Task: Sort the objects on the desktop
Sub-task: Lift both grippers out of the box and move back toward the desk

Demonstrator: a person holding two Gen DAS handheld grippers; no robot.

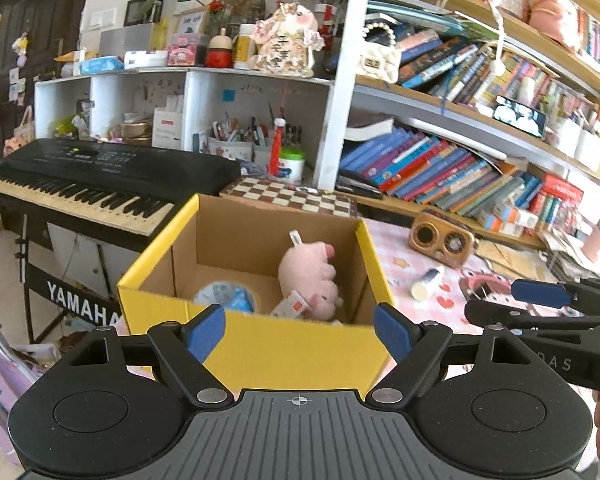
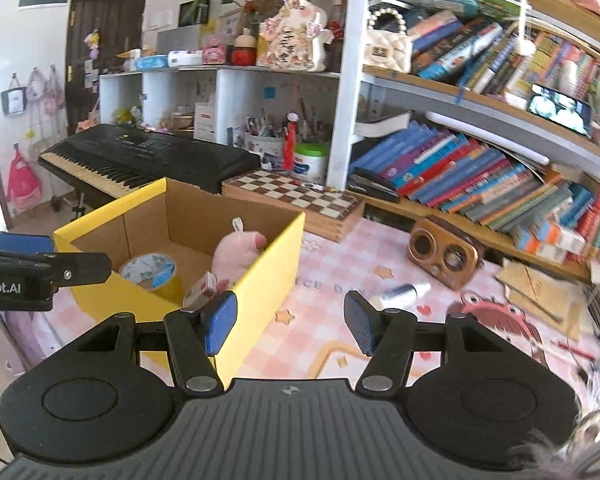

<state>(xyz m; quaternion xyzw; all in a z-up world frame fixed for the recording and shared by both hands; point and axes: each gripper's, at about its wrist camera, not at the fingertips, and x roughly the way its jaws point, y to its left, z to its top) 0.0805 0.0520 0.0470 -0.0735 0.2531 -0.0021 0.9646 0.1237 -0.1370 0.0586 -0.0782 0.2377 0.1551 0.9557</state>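
A yellow cardboard box (image 1: 260,344) (image 2: 260,276) stands open on the pink checked desk mat (image 2: 340,272). Inside it lie a pink plush toy (image 1: 310,274) (image 2: 236,254), a roll of tape (image 1: 226,296) (image 2: 150,270) and a small white-and-red carton (image 1: 290,306) (image 2: 200,292). My left gripper (image 1: 300,330) hangs open just in front of the box's near wall, nothing between its blue pads. My right gripper (image 2: 290,316) stands open and empty over the mat beside the box's right wall. A small white-and-blue tube (image 1: 426,282) (image 2: 400,294) lies on the mat ahead of it.
A wooden speaker (image 1: 442,238) (image 2: 444,254) sits on the mat behind the tube, a chessboard (image 2: 296,198) behind the box. A Yamaha keyboard (image 1: 100,178) stands at left. Bookshelves (image 2: 480,176) line the back. Papers pile at the far right.
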